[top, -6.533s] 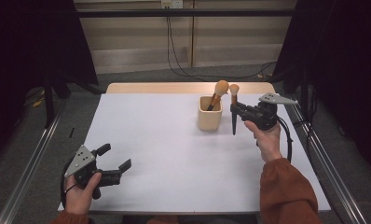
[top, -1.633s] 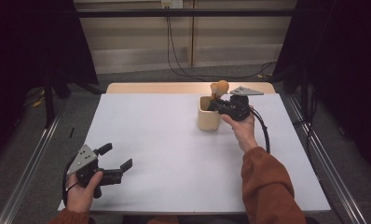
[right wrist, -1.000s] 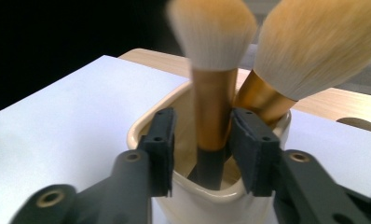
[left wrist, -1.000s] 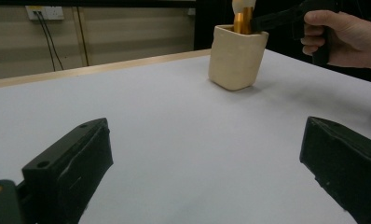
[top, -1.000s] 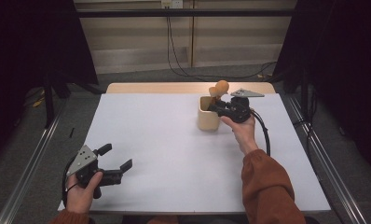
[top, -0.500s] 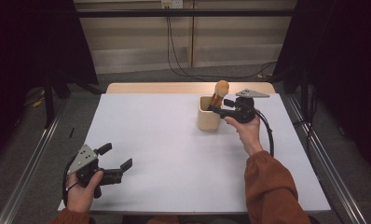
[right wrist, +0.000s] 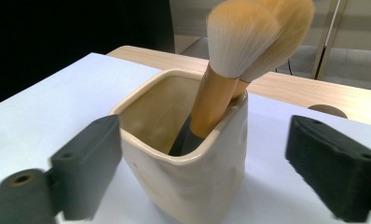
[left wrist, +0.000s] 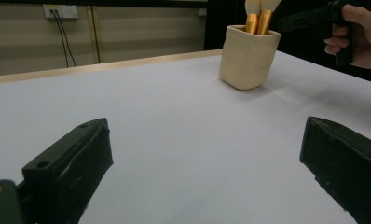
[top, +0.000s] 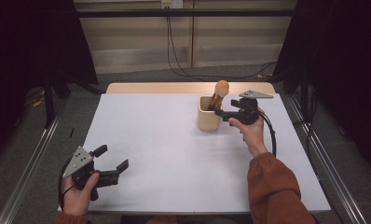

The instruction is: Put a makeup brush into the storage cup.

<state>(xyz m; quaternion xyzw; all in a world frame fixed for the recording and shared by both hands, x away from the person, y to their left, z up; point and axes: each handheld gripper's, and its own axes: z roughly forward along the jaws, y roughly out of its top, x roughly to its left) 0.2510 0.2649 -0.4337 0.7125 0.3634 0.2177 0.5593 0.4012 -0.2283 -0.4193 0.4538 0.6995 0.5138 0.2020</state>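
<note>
The right gripper (top: 223, 113) has its jaws spread wide, having just been opening, and nothing is clamped between them; in the right gripper view the cream cup (right wrist: 193, 154) stands in the gap, with clear space on either side of it and neither pad pressing its wall. From the cup rise 2 makeup brushes (right wrist: 249, 37), their orange-tan handles leaning against its far rim and their pale bristle heads up, close together. In the high view this gripper sits just beside the cup's right side, the hand (top: 250, 133) behind it and a rust-coloured sleeve (top: 274, 191) trailing back from the cup toward the near edge.

The left gripper (top: 113, 163) has its jaws open too and holds nothing; in the left gripper view only bare white surface lies between them. It rests well apart from the cup, toward the near left corner of the tabletop (top: 165, 154). The cup stands on the tabletop's far half, right of the middle, near the wooden far edge.
</note>
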